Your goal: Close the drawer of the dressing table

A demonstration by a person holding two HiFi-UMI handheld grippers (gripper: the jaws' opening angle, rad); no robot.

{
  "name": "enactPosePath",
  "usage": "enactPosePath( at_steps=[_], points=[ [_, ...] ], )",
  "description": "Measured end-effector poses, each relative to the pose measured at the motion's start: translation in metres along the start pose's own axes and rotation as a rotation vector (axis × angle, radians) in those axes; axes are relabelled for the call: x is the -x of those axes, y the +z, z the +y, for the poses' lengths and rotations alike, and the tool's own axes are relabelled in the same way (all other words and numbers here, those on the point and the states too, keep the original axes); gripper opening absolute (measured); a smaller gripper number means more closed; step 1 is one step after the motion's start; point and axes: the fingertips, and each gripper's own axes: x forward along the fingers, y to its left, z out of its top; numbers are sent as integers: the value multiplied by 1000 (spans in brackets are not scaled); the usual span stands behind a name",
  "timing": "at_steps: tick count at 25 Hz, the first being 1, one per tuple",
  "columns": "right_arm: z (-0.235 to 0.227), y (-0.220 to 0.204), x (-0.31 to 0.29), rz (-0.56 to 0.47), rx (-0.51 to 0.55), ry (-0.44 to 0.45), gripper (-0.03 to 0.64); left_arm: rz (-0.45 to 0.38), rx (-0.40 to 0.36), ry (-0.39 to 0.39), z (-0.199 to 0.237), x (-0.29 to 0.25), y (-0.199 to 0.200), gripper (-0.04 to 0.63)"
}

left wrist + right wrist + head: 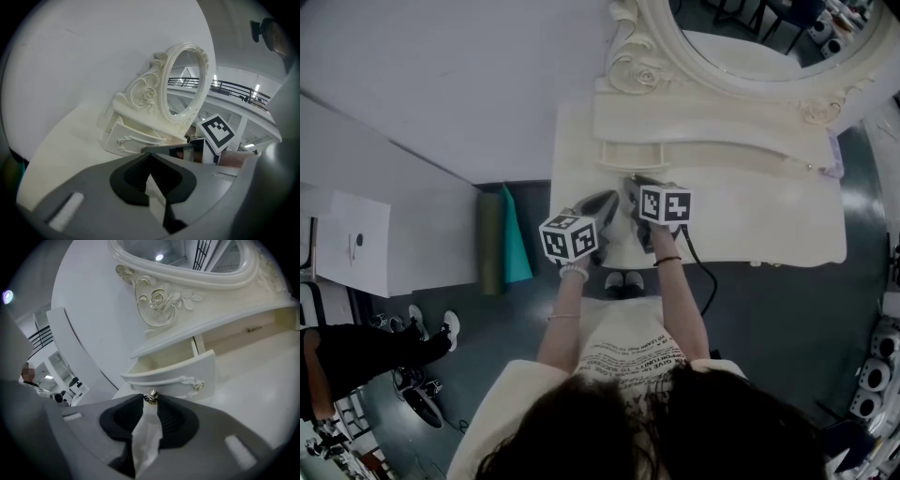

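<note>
This is a large indoor hall set up as a work or test space, not a home. The dressing table (769, 225) stands alone against a plain white partition (441, 84) on a dark, shiny floor (769, 319). Rolled mats (492, 242) lean at the partition's end, left of centre. Wheeled equipment (872, 375) crowds the lower right edge. In the left gripper view, an upper-level railing (234, 86) and ceiling lights (257, 87) show at right.
</note>
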Motion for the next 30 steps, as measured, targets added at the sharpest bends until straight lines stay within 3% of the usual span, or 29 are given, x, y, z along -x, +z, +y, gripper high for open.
enactPosePath(
  at_steps=[30],
  points=[
    [-7, 9, -3, -2, 17, -11, 95, -13, -6, -11, 4, -8, 11, 0]
  ],
)
